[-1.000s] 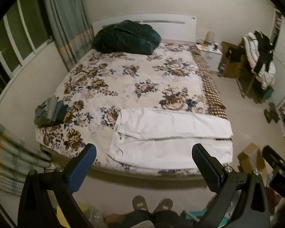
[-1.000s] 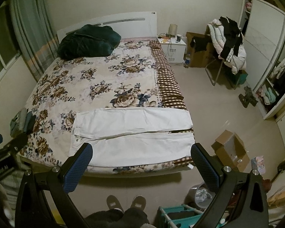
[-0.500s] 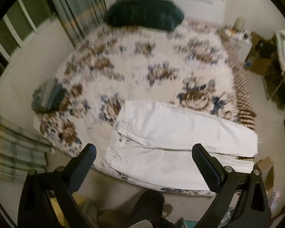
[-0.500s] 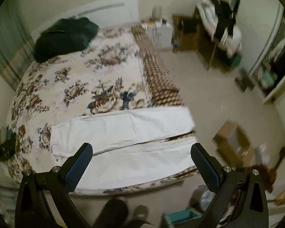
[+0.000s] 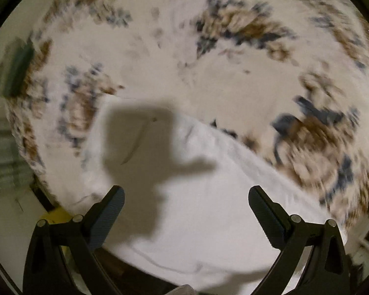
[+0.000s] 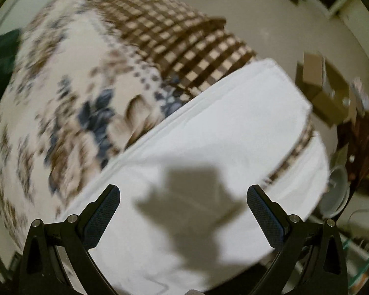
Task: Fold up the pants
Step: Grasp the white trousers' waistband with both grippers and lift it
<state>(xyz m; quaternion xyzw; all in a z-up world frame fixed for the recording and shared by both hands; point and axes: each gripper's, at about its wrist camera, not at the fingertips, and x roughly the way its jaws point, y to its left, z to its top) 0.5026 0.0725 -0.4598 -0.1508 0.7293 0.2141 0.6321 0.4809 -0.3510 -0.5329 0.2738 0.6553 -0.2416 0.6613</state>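
Observation:
White pants (image 5: 209, 209) lie flat along the near edge of a floral bedspread (image 5: 209, 56), legs side by side. My left gripper (image 5: 185, 196) is open and empty, hovering close above the waist end and casting a shadow on it. In the right wrist view the pants (image 6: 209, 135) show their leg ends, with the hems near the bed's right edge. My right gripper (image 6: 183, 195) is open and empty, just above the legs. Both views are blurred by motion.
A folded grey-green garment (image 5: 14, 68) lies at the bed's left edge. A brown checked blanket (image 6: 184, 36) runs along the bed's right side. A cardboard box (image 6: 324, 86) and a pale bucket (image 6: 337, 191) stand on the floor to the right. A dark green bundle (image 6: 2, 59) lies far back.
Both grippers have dropped from high over the foot of the bed to just above the pants, left over the waist, right over the legs. Both jaws stay open.

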